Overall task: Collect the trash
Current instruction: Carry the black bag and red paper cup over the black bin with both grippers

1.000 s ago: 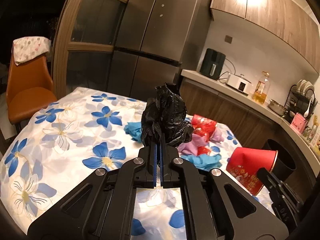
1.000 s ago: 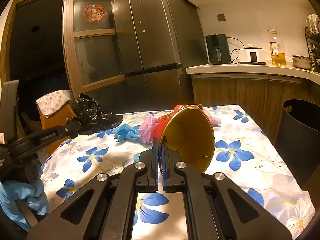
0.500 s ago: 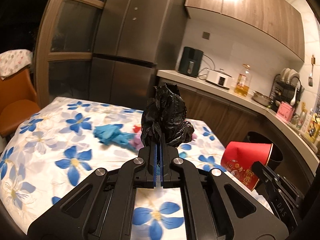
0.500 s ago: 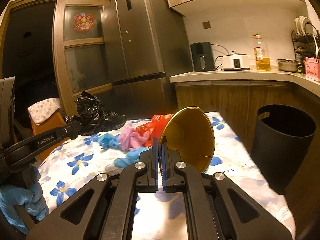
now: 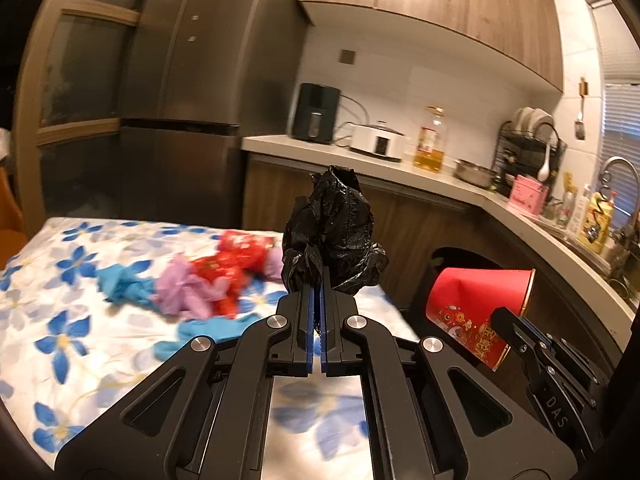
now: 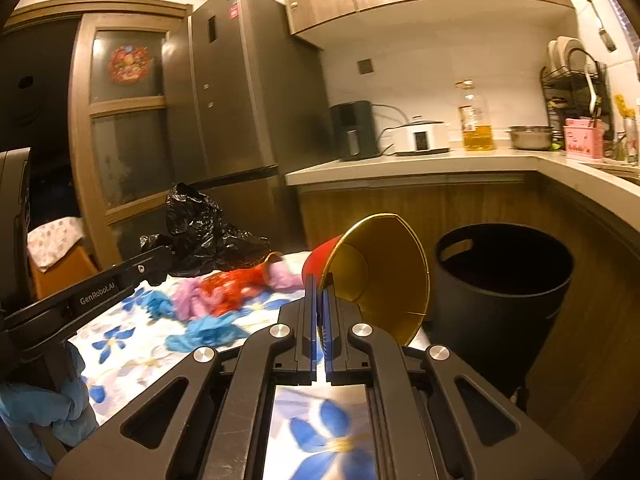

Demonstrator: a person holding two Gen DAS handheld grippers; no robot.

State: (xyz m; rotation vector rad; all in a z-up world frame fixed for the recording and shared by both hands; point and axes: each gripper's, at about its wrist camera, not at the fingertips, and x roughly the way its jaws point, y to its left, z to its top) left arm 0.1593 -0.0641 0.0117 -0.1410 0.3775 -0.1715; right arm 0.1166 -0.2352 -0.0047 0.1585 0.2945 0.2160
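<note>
Nearest, the right gripper [image 6: 320, 316] is clenched on the rim of a red paper cup with a gold lining [image 6: 380, 276]: light, thin-walled, easily crushed, so the rim is the fair hold. It looks empty. To its left, the left gripper [image 5: 318, 300] pinches a crumpled black plastic bag [image 5: 332, 236], limp and slippery, gathered at one fold. Farther right stands the round black bin [image 6: 504, 276], its inside too dark to read. Gloves and wrappers lie on the flowered tablecloth [image 5: 60, 320].

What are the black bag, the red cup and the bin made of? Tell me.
Black bag: thin plastic film, glossy and crumpled, by its creases and highlights.
Red cup: probably coated paper, printed red outside, shiny gold inside; its rim is bent out of round.
Bin: likely rigid moulded plastic, matt black, with a cut-out handle.
</note>
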